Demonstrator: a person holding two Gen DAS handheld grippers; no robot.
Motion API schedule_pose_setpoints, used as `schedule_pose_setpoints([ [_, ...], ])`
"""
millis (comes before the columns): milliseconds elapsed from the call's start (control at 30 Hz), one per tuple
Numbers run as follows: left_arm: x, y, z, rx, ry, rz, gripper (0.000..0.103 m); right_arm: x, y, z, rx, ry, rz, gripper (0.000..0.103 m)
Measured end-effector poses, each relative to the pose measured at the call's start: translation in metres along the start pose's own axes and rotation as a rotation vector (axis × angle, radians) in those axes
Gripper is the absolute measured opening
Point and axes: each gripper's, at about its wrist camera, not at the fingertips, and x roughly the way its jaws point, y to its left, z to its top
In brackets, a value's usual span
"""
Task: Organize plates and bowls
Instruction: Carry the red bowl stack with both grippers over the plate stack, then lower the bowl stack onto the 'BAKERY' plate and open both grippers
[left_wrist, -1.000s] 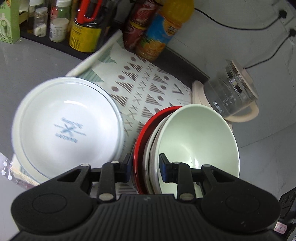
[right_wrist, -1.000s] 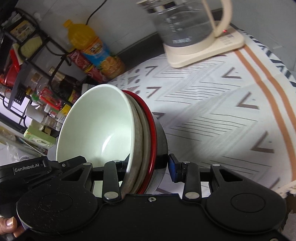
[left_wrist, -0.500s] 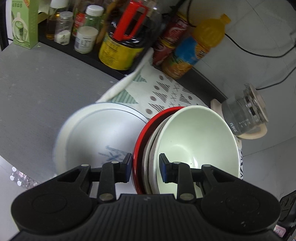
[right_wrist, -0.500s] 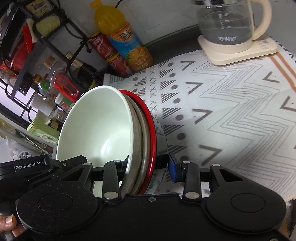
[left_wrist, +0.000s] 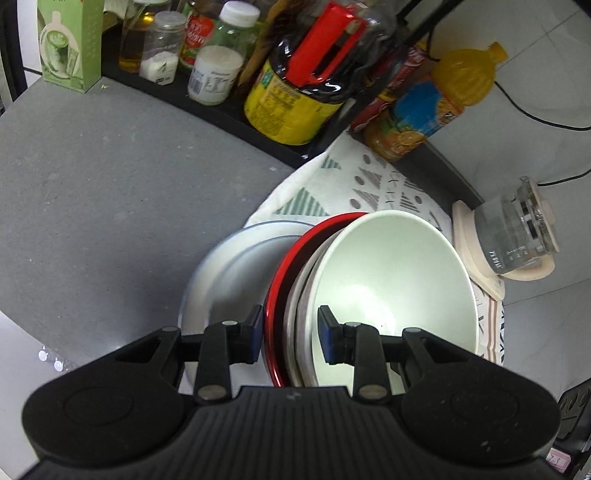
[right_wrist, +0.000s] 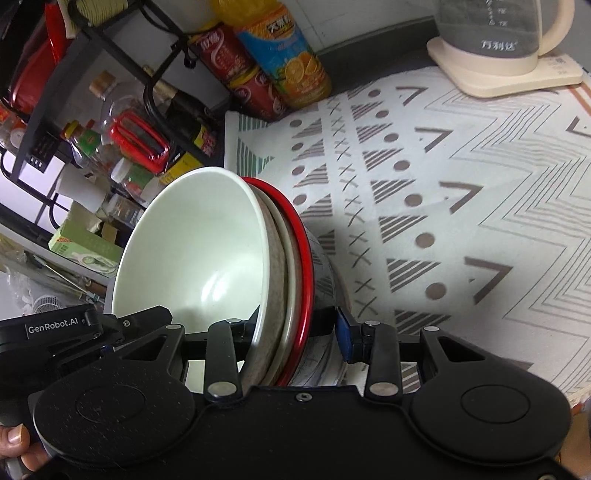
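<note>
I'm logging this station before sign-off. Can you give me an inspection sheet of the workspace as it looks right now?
Surface: grey counter, partly covered by a patterned cloth.
Job's things: nested stack of bowls, pale green innermost, red rim outermost, held tilted; upturned white dish below it, blurred.
Clutter: orange juice bottle, red cans, jars and sauce bottles on a black rack.
Grippers: left hand-held gripper and right hand-held gripper each clamp the stack's rim.
Cables: black cords on the wall.
Surroundings: glass kettle on cream base.
</note>
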Motion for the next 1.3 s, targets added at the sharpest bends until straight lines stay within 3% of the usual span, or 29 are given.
schedule_pose_setpoints([
  [367, 0.005, 0.01, 0.014, 0.048, 0.02, -0.015, 0.029, 0.017, 0.014, -0.003, 0.024, 0.019, -0.033, 0.036],
  [600, 0.007, 0.014, 0.019, 0.055, 0.047, -0.064, 0.029, 0.019, 0.012, -0.01, 0.086, 0.014, -0.05, 0.037],
  [767, 0.002, 0.014, 0.022, 0.109, 0.05, -0.075, 0.034, 0.013, 0.017, -0.016, 0.098, -0.029, -0.059, 0.044],
  [833, 0.001, 0.015, 0.023, 0.128, 0.057, -0.074, 0.04, 0.008, 0.02, -0.018, 0.092, -0.062, -0.072, 0.057],
  [1100, -0.002, 0.016, 0.028, 0.218, 0.056, -0.086, 0.055, -0.01, 0.03, -0.026, 0.129, -0.179, -0.145, 0.07],
  [1300, -0.009, 0.008, 0.029, 0.298, 0.012, -0.086, 0.069, -0.028, 0.034, -0.036, 0.151, -0.245, -0.186, 0.082],
])
